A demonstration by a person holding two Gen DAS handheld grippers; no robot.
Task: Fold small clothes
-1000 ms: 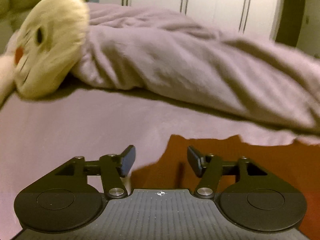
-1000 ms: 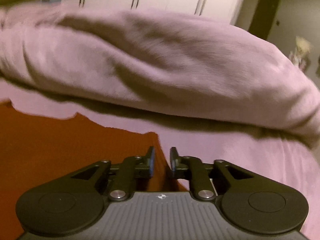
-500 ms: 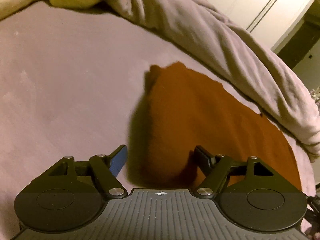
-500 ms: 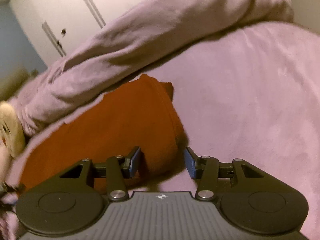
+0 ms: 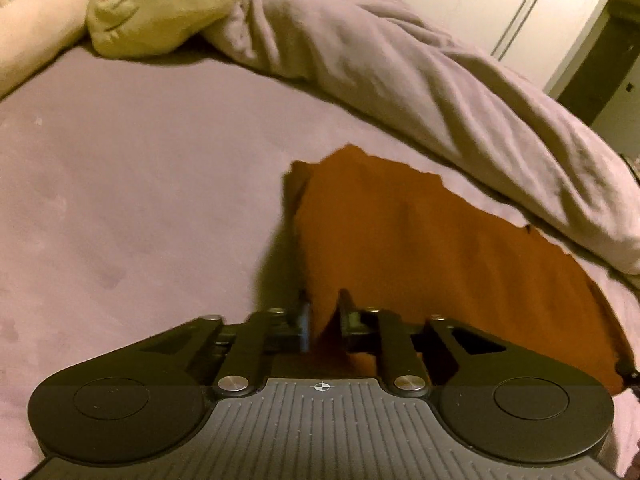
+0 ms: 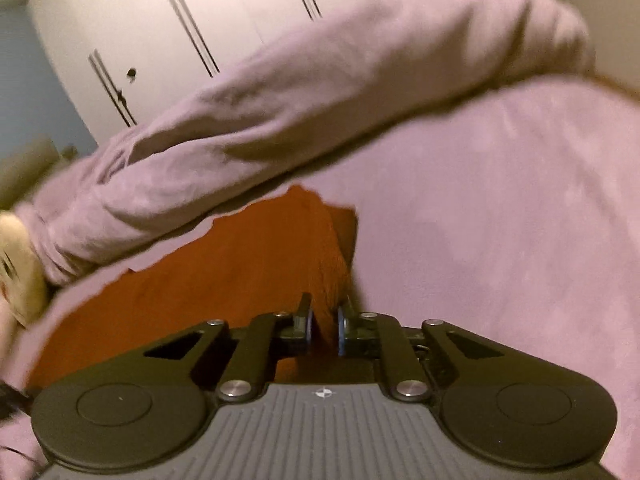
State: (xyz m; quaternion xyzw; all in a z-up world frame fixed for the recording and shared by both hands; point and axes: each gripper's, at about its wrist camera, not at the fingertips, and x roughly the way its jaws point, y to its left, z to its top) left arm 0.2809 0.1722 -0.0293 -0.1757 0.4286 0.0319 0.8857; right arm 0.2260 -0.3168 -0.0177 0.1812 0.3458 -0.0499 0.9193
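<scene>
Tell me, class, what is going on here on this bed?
A person is folding a small orange garment on a bed with a purple sheet, using a gripper in each hand. The left gripper is closing on one side edge of the garment, and the right gripper has pinched the opposite side edge. The cloth lies mostly flat. A rumpled blanket and a plush toy lie behind it.
</scene>
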